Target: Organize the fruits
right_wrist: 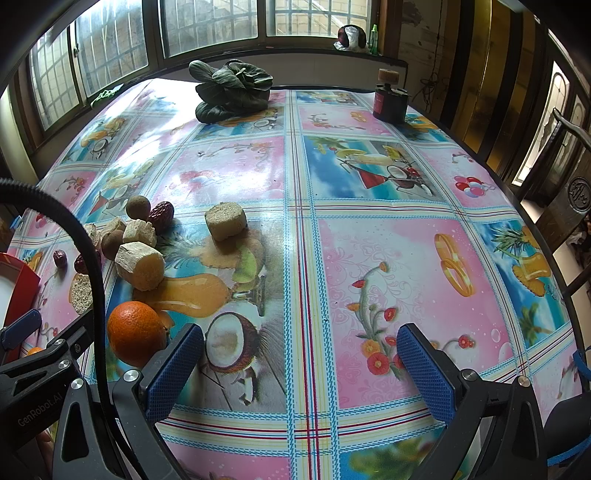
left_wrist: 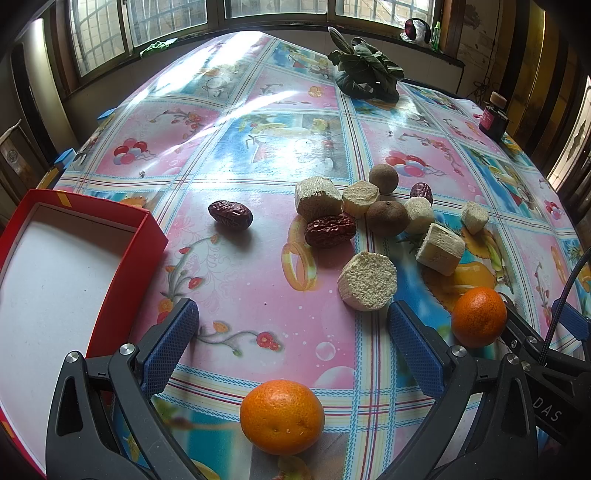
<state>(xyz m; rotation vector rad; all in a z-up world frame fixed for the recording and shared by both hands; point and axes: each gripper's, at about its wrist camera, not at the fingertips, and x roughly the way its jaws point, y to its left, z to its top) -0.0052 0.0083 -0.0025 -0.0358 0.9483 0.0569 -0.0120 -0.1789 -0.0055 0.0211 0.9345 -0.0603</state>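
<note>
Starting out, we hold both the left tool point(left_wrist: 290, 328) and right tool point(right_wrist: 300, 350) wide apart; next, grab the near orange point(left_wrist: 282, 416) for the red box point(left_wrist: 122, 269).

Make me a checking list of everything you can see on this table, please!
Surface: table under a glossy picture tablecloth; glare near the windows.
Job's things: red box at the left, nothing in it; two oranges, one between the left fingers, one further right; three red dates, one lying apart; two brown round fruits; six pale cut chunks clustered mid-table.
Clutter: leafy greens and a dark jar at the far edge.
Grippers: left gripper open; right gripper open, holding nothing.
Cables: black cable looping across the right view.
Surroundings: windows, wooden chair at right.
</note>
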